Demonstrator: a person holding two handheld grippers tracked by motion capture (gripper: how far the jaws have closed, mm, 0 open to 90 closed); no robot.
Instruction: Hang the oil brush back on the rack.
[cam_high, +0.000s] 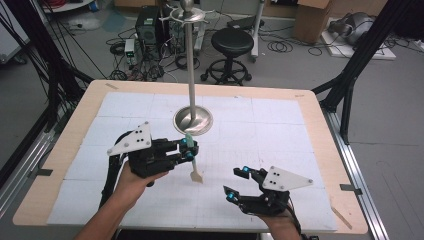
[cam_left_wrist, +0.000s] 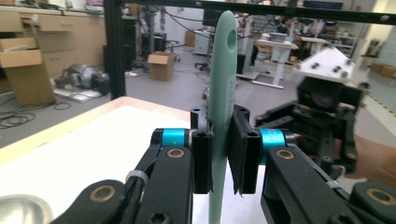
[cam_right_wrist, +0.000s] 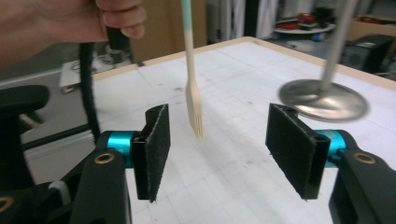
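Wooden fork (cam_high: 192, 159) with mint-green handle hung near-upright, tines down, over the worktop (cam_high: 280, 125) centre. Green handle end was clamped in left claw (cam_high: 188, 148); tines pointed toward 6 o'clock.

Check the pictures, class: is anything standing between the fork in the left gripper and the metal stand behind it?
Nothing visible does. The left gripper holds the fork by its green handle, tines down, just in front of the metal stand. The right gripper is open, off to the side.
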